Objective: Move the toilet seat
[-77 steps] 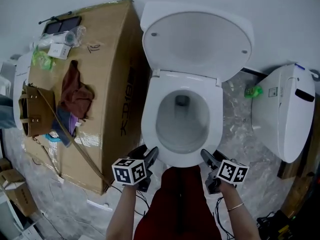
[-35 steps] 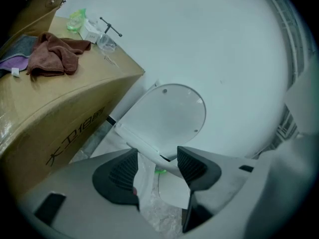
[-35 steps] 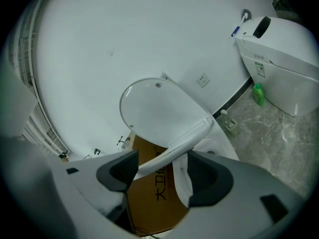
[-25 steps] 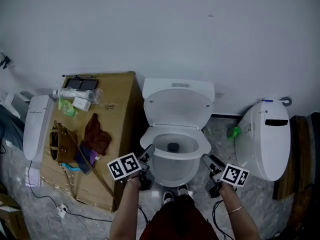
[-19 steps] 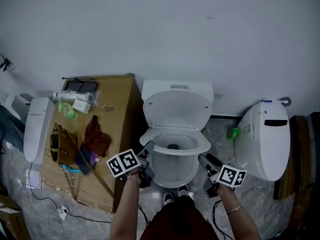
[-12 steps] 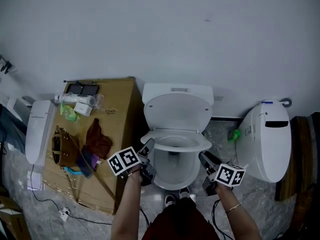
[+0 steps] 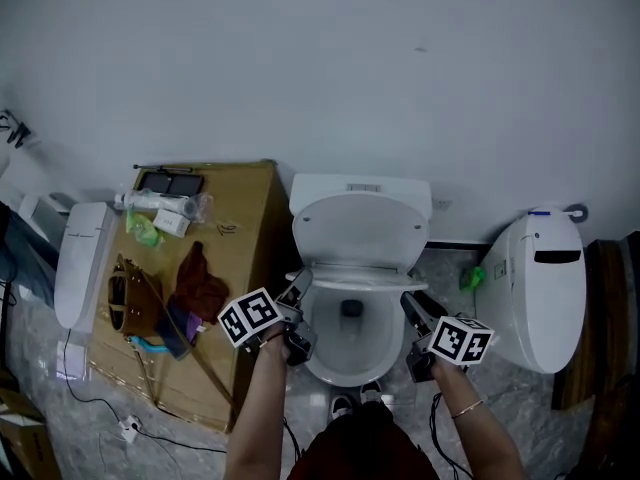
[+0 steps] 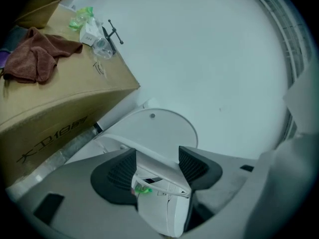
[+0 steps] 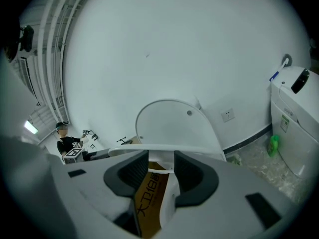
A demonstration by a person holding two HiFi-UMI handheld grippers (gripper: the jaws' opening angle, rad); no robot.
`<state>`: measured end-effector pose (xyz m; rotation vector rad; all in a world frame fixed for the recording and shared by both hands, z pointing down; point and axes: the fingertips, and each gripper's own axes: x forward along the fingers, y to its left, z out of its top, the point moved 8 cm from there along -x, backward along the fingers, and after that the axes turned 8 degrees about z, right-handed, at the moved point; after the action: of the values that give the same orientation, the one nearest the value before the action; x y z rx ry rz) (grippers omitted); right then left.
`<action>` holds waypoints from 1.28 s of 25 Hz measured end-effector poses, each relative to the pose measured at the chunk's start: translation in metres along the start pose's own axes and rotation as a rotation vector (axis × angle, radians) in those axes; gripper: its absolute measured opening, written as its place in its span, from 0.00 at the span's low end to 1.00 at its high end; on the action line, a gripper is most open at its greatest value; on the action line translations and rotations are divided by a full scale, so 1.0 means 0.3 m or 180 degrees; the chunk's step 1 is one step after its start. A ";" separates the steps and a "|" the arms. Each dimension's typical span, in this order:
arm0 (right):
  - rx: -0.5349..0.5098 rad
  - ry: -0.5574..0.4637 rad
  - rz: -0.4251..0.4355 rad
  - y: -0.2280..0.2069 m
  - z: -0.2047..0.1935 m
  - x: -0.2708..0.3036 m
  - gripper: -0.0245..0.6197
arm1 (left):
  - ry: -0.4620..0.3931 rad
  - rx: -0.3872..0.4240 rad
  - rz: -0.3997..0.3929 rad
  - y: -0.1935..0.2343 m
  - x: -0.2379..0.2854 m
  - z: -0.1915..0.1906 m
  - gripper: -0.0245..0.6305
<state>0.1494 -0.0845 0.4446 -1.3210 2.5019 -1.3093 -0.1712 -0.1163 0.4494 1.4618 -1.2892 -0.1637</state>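
The toilet seat [image 7: 360, 278] hangs halfway – off the bowl [image 7: 375, 356], short of the lid [image 7: 360, 228] – your right gripper [image 9: 161, 171] just squeezed onto its rim, your left gripper [image 8: 157, 166] just spread loose around it, so you've yet to rest it somewhere

Head view overhead, gripper views share toilet [image 7: 362, 230]
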 end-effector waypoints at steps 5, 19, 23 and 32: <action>-0.0009 -0.0011 0.0006 -0.005 0.030 0.021 0.30 | -0.0039 -0.0015 -0.0095 -0.008 0.011 0.017 0.41; -0.0056 -0.0038 0.0049 -0.023 0.108 0.070 0.30 | -0.0108 -0.0044 -0.0278 -0.043 0.059 0.066 0.42; -0.0027 -0.0076 0.0073 -0.027 0.132 0.085 0.30 | -0.0093 0.0179 -0.0477 -0.051 0.060 0.078 0.42; -0.0094 -0.0154 0.0035 -0.043 0.175 0.121 0.29 | -0.0210 0.1134 -0.0185 -0.132 0.080 0.123 0.37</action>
<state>0.1545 -0.1481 0.4315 -1.3261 2.5023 -1.2277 -0.1637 -0.1659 0.4181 1.8099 -1.3794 -0.0198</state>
